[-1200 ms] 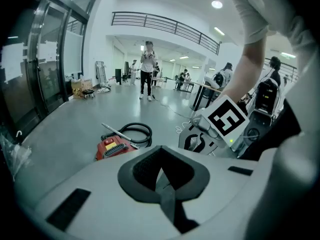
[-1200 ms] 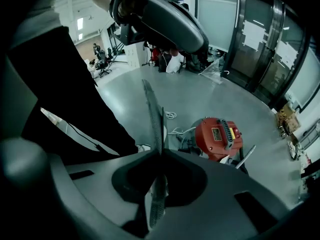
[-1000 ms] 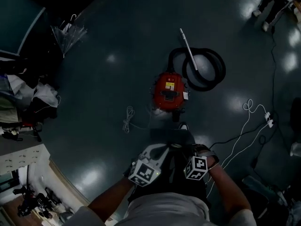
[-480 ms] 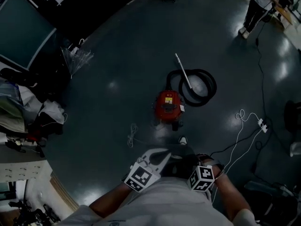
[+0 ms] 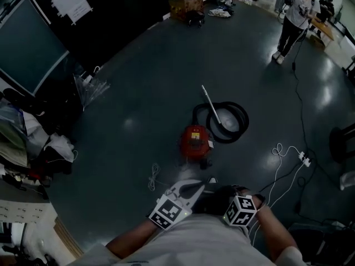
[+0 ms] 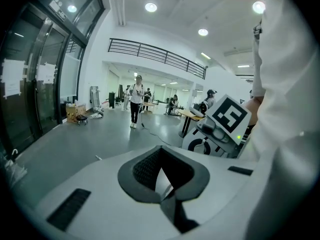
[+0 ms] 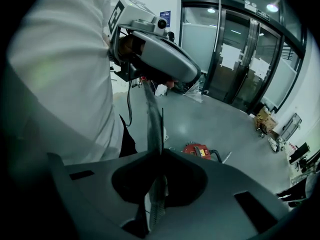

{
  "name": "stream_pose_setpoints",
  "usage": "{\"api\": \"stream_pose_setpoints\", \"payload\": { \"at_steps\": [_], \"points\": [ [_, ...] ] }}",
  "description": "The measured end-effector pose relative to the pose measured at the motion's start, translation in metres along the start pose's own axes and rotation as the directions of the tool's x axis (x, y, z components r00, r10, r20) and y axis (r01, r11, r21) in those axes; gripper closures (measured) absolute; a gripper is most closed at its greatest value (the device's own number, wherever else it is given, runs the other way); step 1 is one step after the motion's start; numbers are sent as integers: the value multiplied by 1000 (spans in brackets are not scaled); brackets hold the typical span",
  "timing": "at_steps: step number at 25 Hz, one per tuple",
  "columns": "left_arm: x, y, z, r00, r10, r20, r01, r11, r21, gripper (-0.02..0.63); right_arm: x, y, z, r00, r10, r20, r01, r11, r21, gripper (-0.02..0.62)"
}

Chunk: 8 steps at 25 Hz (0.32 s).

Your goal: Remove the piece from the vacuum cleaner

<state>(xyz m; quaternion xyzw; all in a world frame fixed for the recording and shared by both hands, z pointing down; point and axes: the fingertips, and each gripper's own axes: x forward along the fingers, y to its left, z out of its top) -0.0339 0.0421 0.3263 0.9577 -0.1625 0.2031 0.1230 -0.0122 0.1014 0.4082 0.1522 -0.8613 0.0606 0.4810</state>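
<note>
The red canister vacuum cleaner (image 5: 195, 142) sits out on the glossy dark grey floor (image 5: 138, 65), upright, straight ahead of the person. Just behind it lies the coiled black hose (image 5: 230, 127), and the slim silver metal tube (image 5: 210, 106) rests across that coil, slanting away to the upper left.

Down at the bottom of the head view both tools are tucked in against the person's white shirt (image 5: 194, 243), well apart from the vacuum cleaner. The left gripper (image 5: 197, 188), white-bodied with its checker-marked cube (image 5: 166, 213), has its jaws brought together to a point, with nothing caught between them; its own view agrees, showing only the dark pads meeting. The right gripper (image 7: 150, 101) is just beside it, and its view shows the jaws pressed into one thin blade, empty as well, with the vacuum cleaner small on the floor past them. The two tools sit near one another, and the left one's tip angles across toward the right one.

Round the edges: a loose white cord (image 5: 153, 176) lies on the floor to the left of the vacuum cleaner, a white power strip with its looping cable (image 5: 303, 158) to the right, a clear folded umbrella (image 5: 91, 87) at the left, and a person in a white top (image 5: 292, 16) stands at the far upper right.
</note>
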Motion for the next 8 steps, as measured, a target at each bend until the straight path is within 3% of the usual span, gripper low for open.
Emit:
{"api": "stream_pose_setpoints", "payload": {
  "at_steps": [8],
  "points": [
    [-7, 15, -8, 1000, 29, 9, -29, 1000, 0, 600, 13, -13, 10, 1000, 14, 26, -14, 1000, 2, 555]
  ]
}}
